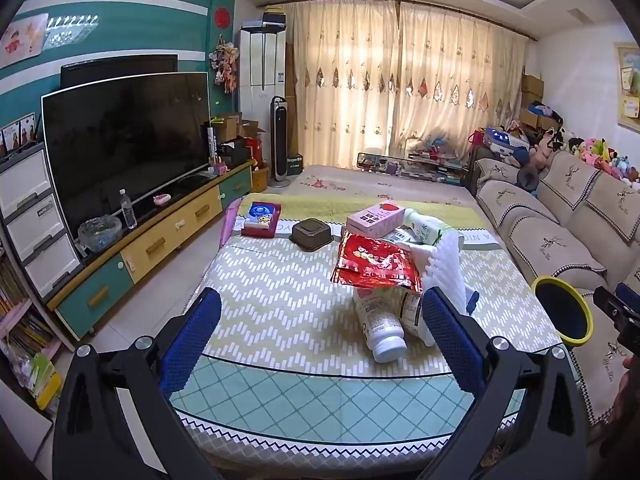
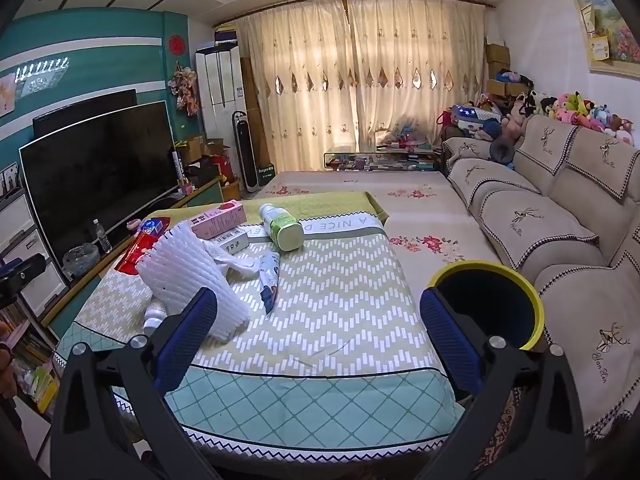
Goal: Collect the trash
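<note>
A pile of trash lies on the cloth-covered table (image 1: 280, 280): a red foil wrapper (image 1: 374, 262), a white bottle (image 1: 382, 326), white foam netting (image 1: 446, 264), a pink carton (image 1: 374, 218), a green-and-white bottle (image 1: 426, 230) and a brown tray (image 1: 311, 234). My left gripper (image 1: 320, 328) is open and empty above the near table edge, short of the pile. My right gripper (image 2: 320, 336) is open and empty; the foam netting (image 2: 188, 276) lies by its left finger, and a yellow-rimmed bin (image 2: 492, 304) stands right behind its right finger. The bin also shows in the left wrist view (image 1: 562, 310).
A red box holding a blue pack (image 1: 262, 218) sits at the table's far left. A TV (image 1: 124, 140) on a low cabinet runs along the left. A sofa (image 2: 560, 220) runs along the right. A small wrapper (image 2: 270, 276) lies mid-table.
</note>
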Available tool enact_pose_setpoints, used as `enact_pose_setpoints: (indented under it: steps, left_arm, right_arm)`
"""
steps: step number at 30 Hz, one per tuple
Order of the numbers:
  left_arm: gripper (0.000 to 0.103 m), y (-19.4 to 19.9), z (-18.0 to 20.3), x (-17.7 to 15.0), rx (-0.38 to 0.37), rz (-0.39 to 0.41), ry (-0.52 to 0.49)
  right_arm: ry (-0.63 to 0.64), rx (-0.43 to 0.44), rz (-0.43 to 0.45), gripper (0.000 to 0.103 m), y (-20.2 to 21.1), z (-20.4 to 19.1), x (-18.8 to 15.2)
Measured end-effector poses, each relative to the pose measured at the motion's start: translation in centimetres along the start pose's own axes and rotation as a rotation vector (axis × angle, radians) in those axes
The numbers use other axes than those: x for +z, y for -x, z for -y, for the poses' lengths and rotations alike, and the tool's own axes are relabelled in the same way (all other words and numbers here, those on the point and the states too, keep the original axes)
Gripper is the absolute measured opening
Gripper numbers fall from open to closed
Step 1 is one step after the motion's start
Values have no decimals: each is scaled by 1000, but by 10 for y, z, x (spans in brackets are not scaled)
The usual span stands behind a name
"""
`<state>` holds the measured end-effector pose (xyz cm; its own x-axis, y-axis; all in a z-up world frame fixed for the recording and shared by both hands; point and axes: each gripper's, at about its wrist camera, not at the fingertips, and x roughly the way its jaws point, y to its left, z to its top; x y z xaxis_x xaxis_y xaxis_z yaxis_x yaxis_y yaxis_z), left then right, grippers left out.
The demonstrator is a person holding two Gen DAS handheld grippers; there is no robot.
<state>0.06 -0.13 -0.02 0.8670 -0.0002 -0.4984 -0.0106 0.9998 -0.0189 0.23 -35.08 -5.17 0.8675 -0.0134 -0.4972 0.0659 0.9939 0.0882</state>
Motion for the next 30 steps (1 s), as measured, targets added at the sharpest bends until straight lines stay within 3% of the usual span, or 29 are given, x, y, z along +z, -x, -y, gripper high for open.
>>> enact_pose_setpoints:
  steps: [30]
  left_arm:
    - [99, -5, 1, -7, -22, -18, 12]
  right_arm:
    - [-7, 12, 2, 97, -1, 0, -3]
